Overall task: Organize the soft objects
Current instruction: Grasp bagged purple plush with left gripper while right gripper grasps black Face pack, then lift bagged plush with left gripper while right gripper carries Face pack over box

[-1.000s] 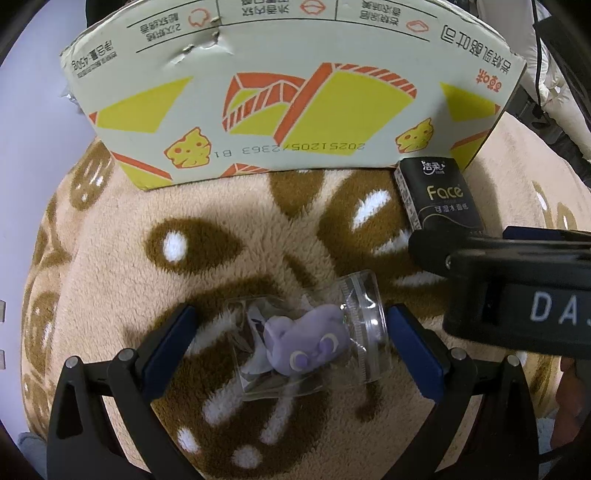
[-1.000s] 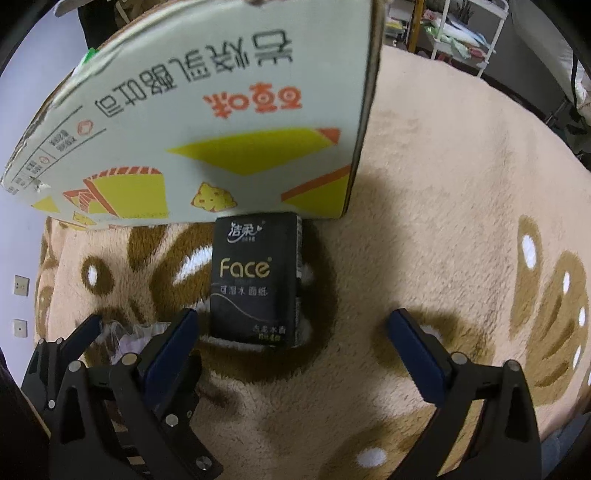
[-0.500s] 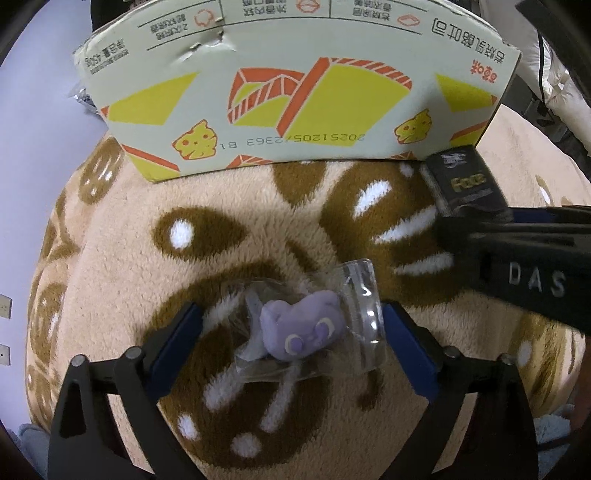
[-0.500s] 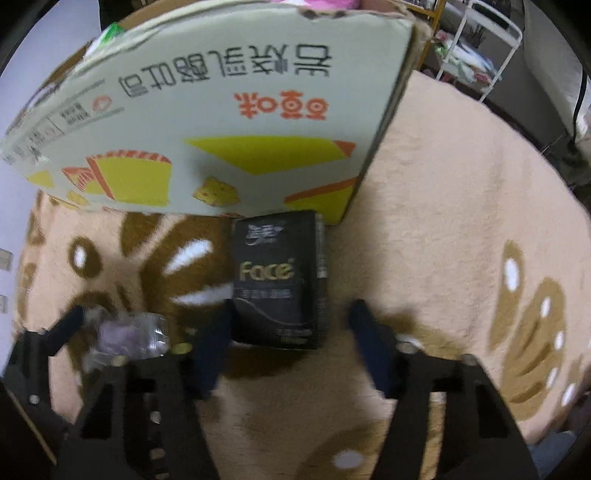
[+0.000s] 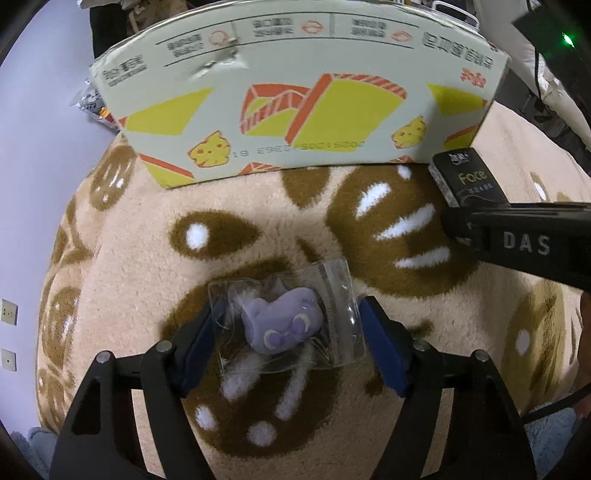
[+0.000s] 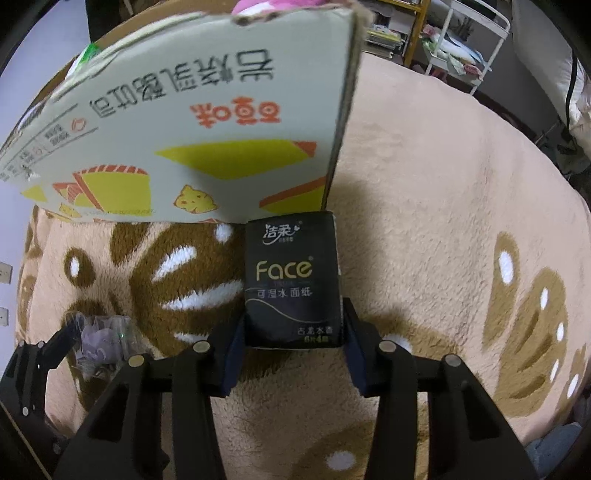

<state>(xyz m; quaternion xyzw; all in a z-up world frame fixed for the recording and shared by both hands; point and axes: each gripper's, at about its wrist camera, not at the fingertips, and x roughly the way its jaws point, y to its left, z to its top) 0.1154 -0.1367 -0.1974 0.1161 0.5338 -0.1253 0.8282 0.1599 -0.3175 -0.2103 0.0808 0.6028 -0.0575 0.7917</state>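
**Both grippers clamped on soft items**

Spread beneath: tan blanket (image 5: 122,258) with brown blotches. Standing at back: printed carton (image 5: 295,99). Pinched in right gripper (image 6: 291,354): black tissue pack (image 6: 291,284), far end against carton. Squeezed in left gripper (image 5: 286,350): bagged purple toy (image 5: 282,325), on blanket.

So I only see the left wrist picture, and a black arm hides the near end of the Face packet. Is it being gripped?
Observer: Yes. The right wrist view shows the right gripper with a pad pressed on each side of the tissue pack.
Operator: Like my left gripper on the bagged purple toy. What's past the box?
Observer: A white shelf rack stands beyond the blanket, right of the cardboard box.
Operator: Anything inside?
Observer: Something pink shows over its top edge; I cannot tell what.
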